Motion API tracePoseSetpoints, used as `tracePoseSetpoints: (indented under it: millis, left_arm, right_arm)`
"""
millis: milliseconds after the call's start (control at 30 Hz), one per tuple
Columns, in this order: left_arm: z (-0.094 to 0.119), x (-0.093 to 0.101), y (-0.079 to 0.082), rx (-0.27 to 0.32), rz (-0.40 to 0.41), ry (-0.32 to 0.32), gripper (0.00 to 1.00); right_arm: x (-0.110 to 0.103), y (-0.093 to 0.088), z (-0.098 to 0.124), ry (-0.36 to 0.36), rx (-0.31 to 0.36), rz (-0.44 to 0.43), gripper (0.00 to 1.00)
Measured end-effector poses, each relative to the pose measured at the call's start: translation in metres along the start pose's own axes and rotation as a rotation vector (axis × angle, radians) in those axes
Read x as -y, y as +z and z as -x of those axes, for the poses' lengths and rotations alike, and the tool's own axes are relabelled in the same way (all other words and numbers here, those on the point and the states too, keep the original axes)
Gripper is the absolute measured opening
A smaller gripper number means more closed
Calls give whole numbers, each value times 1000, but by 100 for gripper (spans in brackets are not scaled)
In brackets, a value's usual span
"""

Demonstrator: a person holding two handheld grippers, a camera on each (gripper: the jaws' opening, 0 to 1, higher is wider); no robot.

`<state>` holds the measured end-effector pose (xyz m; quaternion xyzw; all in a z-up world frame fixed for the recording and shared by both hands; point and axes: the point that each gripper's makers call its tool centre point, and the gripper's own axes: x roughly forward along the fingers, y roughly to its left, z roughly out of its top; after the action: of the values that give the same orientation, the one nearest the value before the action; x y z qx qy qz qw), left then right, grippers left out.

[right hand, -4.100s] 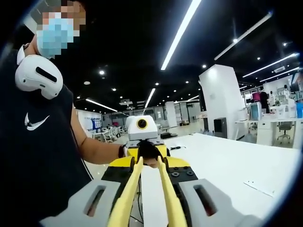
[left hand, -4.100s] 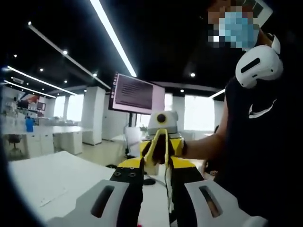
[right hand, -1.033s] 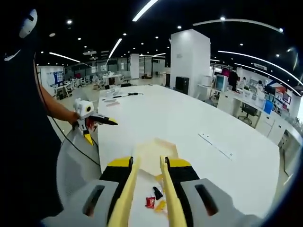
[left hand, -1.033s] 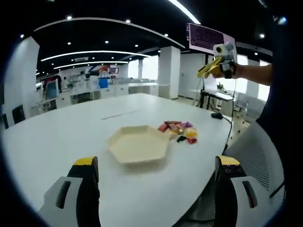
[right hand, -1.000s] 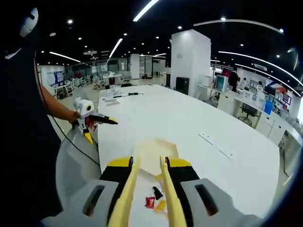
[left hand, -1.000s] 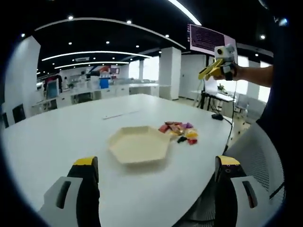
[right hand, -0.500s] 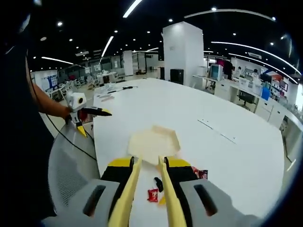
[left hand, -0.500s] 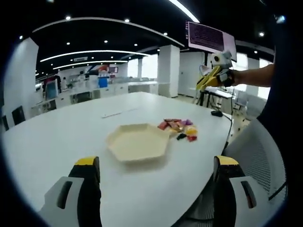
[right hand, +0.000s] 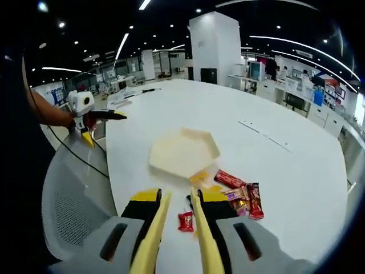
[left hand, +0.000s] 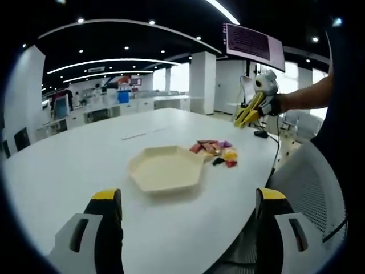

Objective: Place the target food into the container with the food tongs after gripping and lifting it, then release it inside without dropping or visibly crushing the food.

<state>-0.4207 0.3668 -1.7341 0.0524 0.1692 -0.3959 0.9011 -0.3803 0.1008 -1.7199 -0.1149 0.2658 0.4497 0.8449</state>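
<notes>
Ana: Right gripper view has the wrapped snacks (right hand: 236, 191) scattered on the white table (right hand: 296, 182), just beside the hexagonal tray (right hand: 183, 152), on the side nearer the camera; a small red one (right hand: 185, 220) lies apart, between the yellow food tongs (right hand: 175, 228).

Ben: So the right gripper (right hand: 177, 240) is the nearer one?

Ana: Clearly; its jaws are pressed onto the tongs, whose arms stand slightly apart with nothing gripped; the pile lies ahead and a little right, its long bars pointing roughly away from the tray.

Ben: And the left gripper (left hand: 185, 228)?

Ana: Jaws spread wide and empty; well back, with the tray (left hand: 165, 168) between it and the snacks (left hand: 215, 153).
</notes>
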Motion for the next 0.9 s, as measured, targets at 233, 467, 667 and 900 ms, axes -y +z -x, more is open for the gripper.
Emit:
tracePoseSetpoints:
  millis: [233, 467, 667, 900]
  left_arm:
    - [1, -1, 0, -2, 7, 7, 93]
    - [0, -1, -2, -8, 15, 6, 93]
    - [-1, -2, -3, -13, 16, 9, 93]
    - [-1, -4, -3, -16, 17, 16, 93]
  right_arm:
    - [3, -19, -12, -7, -28, -32, 24]
    - [4, -44, -28, -11, -85, -59, 24]
    - [7, -64, -40, -22, -145, -45, 24]
    - [6, -79, -51, -9, -198, -32, 23]
